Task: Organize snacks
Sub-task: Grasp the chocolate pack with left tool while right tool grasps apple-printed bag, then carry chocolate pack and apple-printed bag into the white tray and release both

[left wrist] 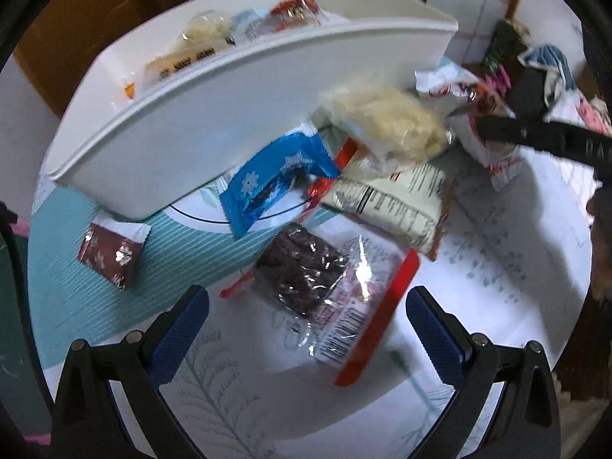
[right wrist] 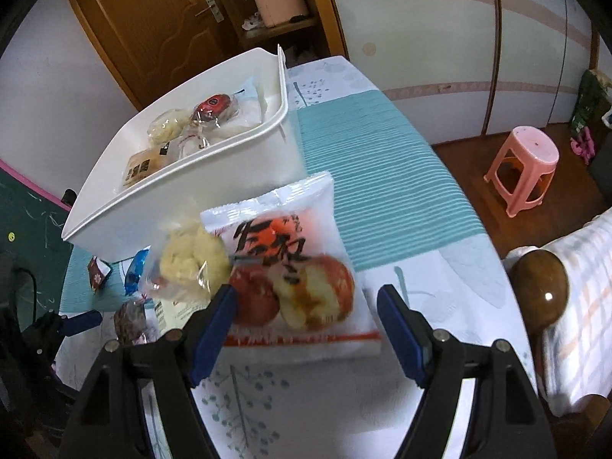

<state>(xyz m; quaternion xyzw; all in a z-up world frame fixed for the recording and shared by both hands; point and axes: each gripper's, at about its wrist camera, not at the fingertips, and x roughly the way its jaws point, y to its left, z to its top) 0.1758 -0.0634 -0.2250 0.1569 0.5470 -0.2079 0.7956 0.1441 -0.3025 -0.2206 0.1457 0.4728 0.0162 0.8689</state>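
My left gripper (left wrist: 308,325) is open and points down at a clear packet holding a dark brown cake (left wrist: 302,271), which lies just ahead of its blue pads. My right gripper (right wrist: 306,317) is also open. The near end of a white packet of red-orange pastries (right wrist: 294,267) lies between its fingertips, untouched by the pads. A bag of pale yellow puffs (right wrist: 191,264) leans beside it, by the white bin (right wrist: 191,176). Inside the bin (left wrist: 229,114) are several snacks. A blue packet (left wrist: 267,187) and a small brown packet (left wrist: 111,252) lie at the bin's foot.
A white printed packet (left wrist: 386,202) lies under the yellow puffs (left wrist: 386,122). The right gripper's black finger (left wrist: 535,137) reaches in from the right. The left gripper's blue pad (right wrist: 82,321) shows at the left. Beyond the table's right edge are a pink stool (right wrist: 524,168) and a bed post (right wrist: 539,290).
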